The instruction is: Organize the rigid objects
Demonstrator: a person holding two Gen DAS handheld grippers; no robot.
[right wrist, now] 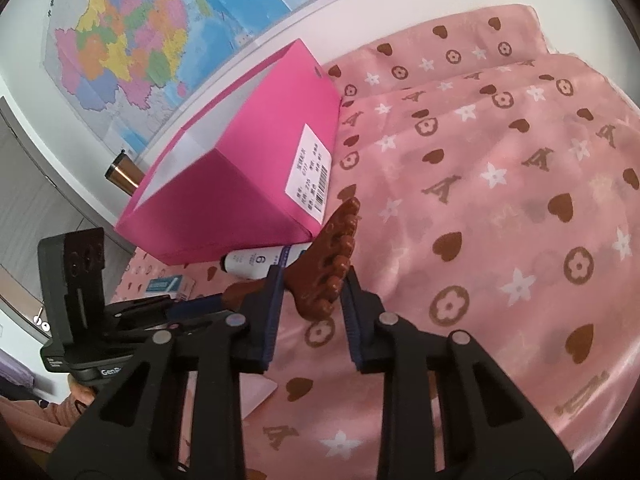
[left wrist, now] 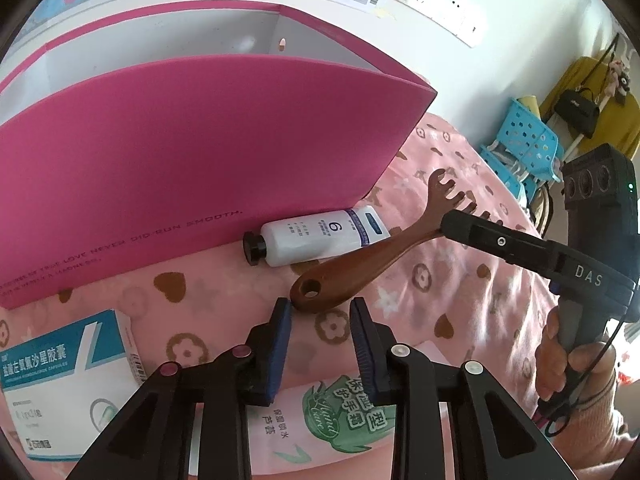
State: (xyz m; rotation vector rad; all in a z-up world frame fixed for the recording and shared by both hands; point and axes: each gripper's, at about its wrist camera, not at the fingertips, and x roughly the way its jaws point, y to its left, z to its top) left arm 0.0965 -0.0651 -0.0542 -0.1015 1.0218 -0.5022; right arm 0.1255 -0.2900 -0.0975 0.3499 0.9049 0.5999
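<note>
A brown wooden comb-like scratcher lies on the pink patterned cloth, its pronged head to the right. My left gripper is open, its fingertips on either side of the handle's holed end, not closed on it. My right gripper is open around the pronged head; it also shows in the left wrist view. A white tube marked 6 lies against the open pink box, touching the scratcher. A white and teal medicine box lies at the left. A hand cream tube lies under my left gripper.
The pink box stands open at the back against a wall with a map. A copper-coloured cup stands behind it. Blue plastic baskets and a yellow item stand off the table to the right.
</note>
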